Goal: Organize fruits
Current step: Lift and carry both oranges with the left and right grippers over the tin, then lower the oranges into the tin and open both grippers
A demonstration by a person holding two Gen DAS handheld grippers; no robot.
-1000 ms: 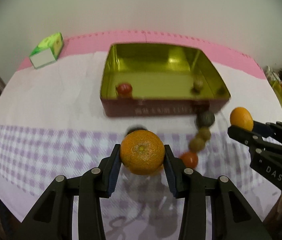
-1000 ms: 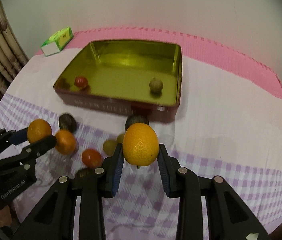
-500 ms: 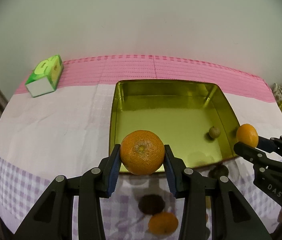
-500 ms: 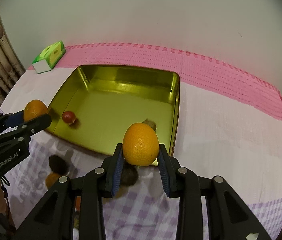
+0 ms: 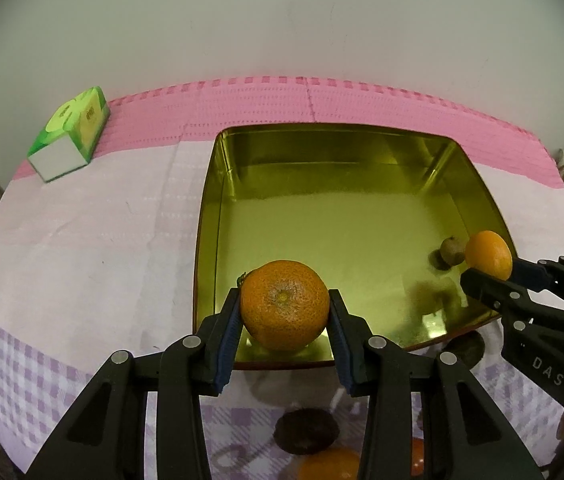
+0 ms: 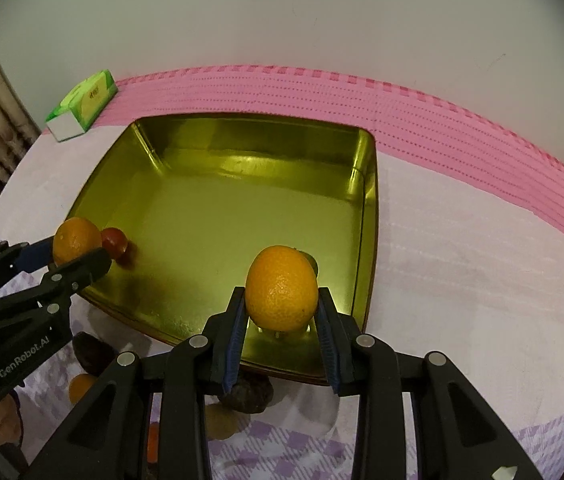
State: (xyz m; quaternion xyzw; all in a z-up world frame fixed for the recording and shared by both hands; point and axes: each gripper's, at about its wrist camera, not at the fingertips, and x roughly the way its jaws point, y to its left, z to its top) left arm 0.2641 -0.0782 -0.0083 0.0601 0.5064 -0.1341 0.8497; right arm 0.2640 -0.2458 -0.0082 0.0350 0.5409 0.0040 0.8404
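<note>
My left gripper [image 5: 284, 312] is shut on a round orange tangerine [image 5: 284, 305] and holds it over the near left part of the gold tin tray [image 5: 206, 216]. My right gripper [image 6: 281, 300] is shut on a smooth orange [image 6: 281, 289] over the tray's [image 6: 370, 208] near right part. Each gripper shows in the other's view, the right [image 5: 486, 270] and the left [image 6: 78, 250]. Inside the tray lie a small red fruit [image 6: 116, 241] and a small brown-green fruit [image 5: 452, 251].
A green tissue box [image 5: 70, 134] lies at the back left on the pink mat [image 5: 362, 100]. Loose fruits remain on the checked cloth before the tray: a dark one [image 5: 306, 431], an orange one [image 5: 328, 464], another dark one [image 6: 248, 394].
Both grippers have moved forward and up over the tray with their oranges. The tray now fills the view, and the loose fruits have dropped to the bottom edge.
</note>
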